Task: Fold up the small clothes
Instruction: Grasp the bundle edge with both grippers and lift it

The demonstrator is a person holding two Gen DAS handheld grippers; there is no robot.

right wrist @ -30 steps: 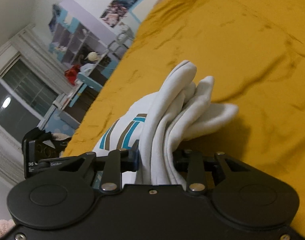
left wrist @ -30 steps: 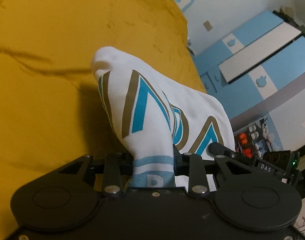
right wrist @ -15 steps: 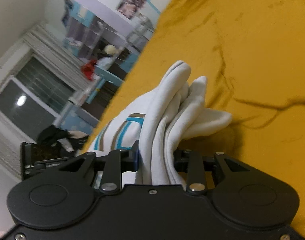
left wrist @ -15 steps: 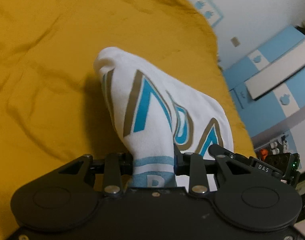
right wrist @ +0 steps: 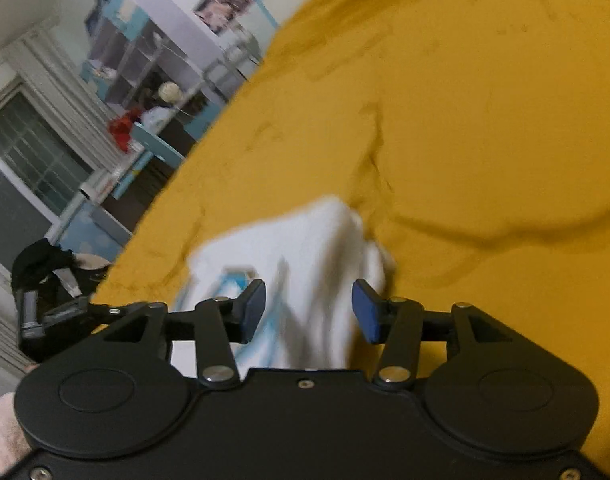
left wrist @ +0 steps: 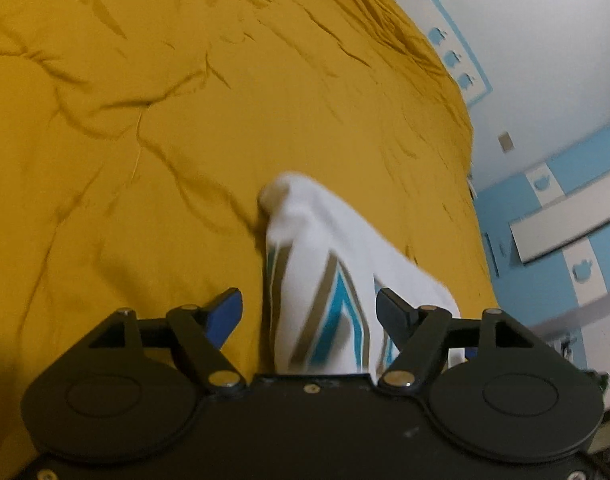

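Note:
A small white garment (left wrist: 325, 264) with teal and tan stripes lies bunched on the mustard yellow bedspread (left wrist: 145, 128). It runs between the jaws of my left gripper (left wrist: 309, 306), which are opening; the pads stand clear of the cloth. In the right wrist view the same white garment (right wrist: 297, 248) is blurred and sits between the jaws of my right gripper (right wrist: 309, 308). Those jaws are opening too, and the blue pads (right wrist: 365, 312) do not press on it. The other gripper (right wrist: 45, 316) shows at the left edge of that view.
The bedspread (right wrist: 485, 120) is wrinkled and fills most of both views. Beyond the bed's edge stand blue and white cabinets (left wrist: 565, 240), a shelf unit (right wrist: 145, 64) and a window with curtains (right wrist: 29, 152).
Both grippers have let go of the white garment, their jaws spreading apart. The cloth has dropped lower onto the bedspread. Both views have swung across the bed.

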